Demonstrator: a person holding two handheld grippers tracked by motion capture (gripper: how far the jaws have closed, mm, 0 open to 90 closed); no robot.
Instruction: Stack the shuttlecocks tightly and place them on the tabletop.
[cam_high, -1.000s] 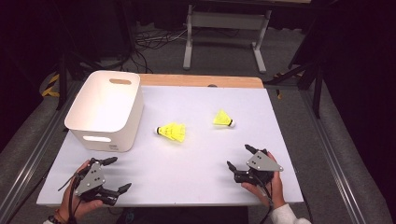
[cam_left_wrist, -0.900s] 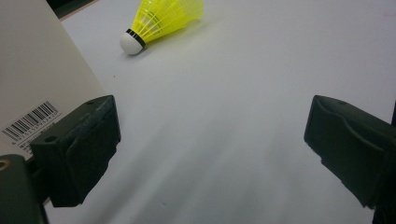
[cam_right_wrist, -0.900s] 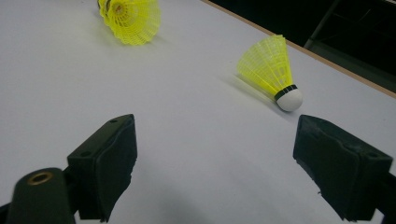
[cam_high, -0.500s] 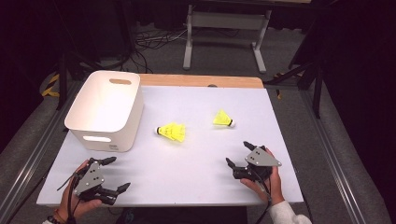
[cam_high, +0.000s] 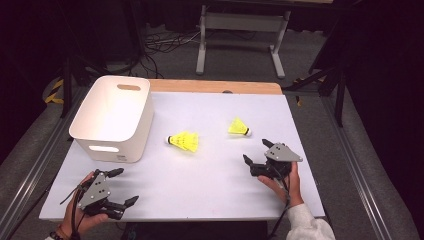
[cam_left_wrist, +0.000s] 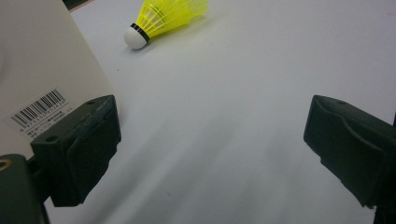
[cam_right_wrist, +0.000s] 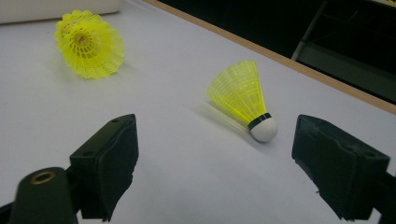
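A shuttlecock is about as light as anything gets, so either one here should lift with barely any squeeze; the catch is that the yellow plastic skirt is springy and open, likely to flatten or deform if pinched hard, and the rounded white cork nose could roll or skid away from a glancing touch. My judgement is that the firmest hold is low on the skirt just behind the black band, where the ribs gather and the body is stiffest, with one finger on each side. The right gripper (cam_high: 256, 158) has its fingers spread wide and holding nothing, and the nearer shuttlecock (cam_right_wrist: 243, 99) lies on its side on the white desk (cam_high: 210, 185) just ahead of them, sitting in the line of the gap but closer to the right-hand finger, cork pointing toward that finger and skirt fanning away up and to the left. It is near but not yet between the fingers. The second shuttlecock (cam_right_wrist: 91, 44) rests farther off, beyond the left-hand finger of that gripper, its open skirt mouth facing the camera. The left gripper (cam_high: 121, 186) is likewise open and empty; from its own view that second shuttlecock (cam_left_wrist: 164, 17) lies well ahead, past the left-hand finger, cork toward the white bin (cam_left_wrist: 42, 70) whose barcoded wall stands just beside that finger. In the high view both shuttlecocks sit mid-desk, apart from each other, with the bin (cam_high: 112, 117) to their left.
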